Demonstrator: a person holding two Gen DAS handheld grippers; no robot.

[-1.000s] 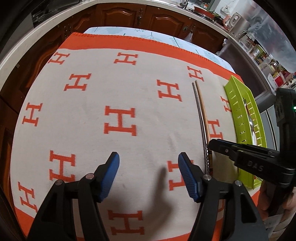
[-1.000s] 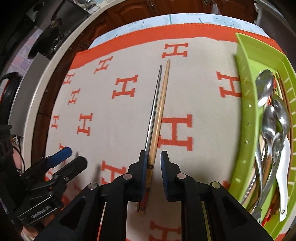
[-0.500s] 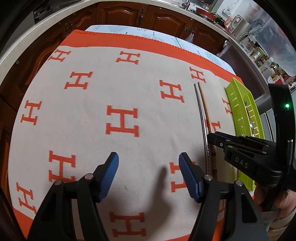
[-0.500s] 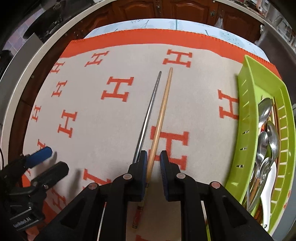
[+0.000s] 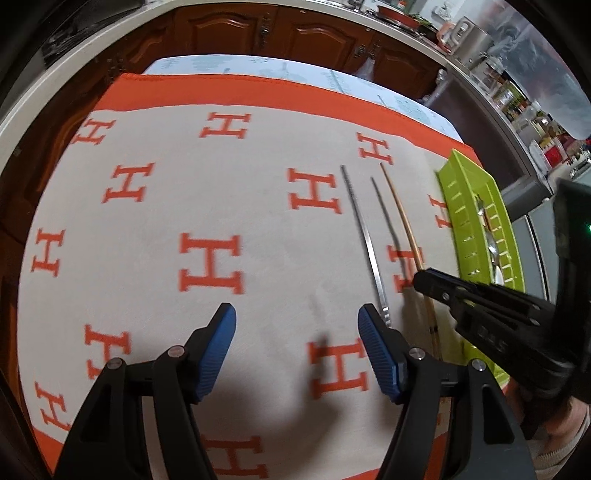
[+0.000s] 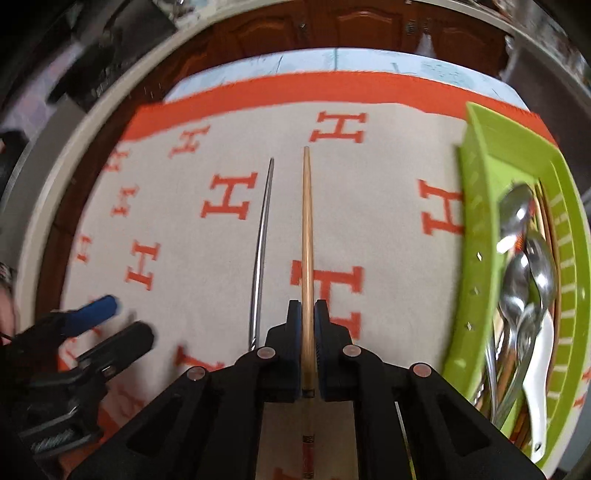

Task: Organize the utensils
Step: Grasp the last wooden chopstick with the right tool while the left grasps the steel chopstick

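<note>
A wooden chopstick is clamped between the blue pads of my right gripper and lifted a little above the cloth; in the left wrist view the chopstick casts a shadow beside it. A metal chopstick lies on the cloth just left of it, also seen in the left wrist view. A green utensil tray at the right holds several metal spoons and a white spoon. My left gripper is open and empty over the cloth, left of the metal chopstick.
A cream cloth with orange H marks and an orange border covers the table. Dark wooden cabinets stand beyond the far edge. The right gripper's body sits between my left gripper and the green tray.
My right gripper has closed on the wooden chopstick and raised it, pulling it apart from the metal chopstick. My left gripper has stayed open, shifting only slightly.
</note>
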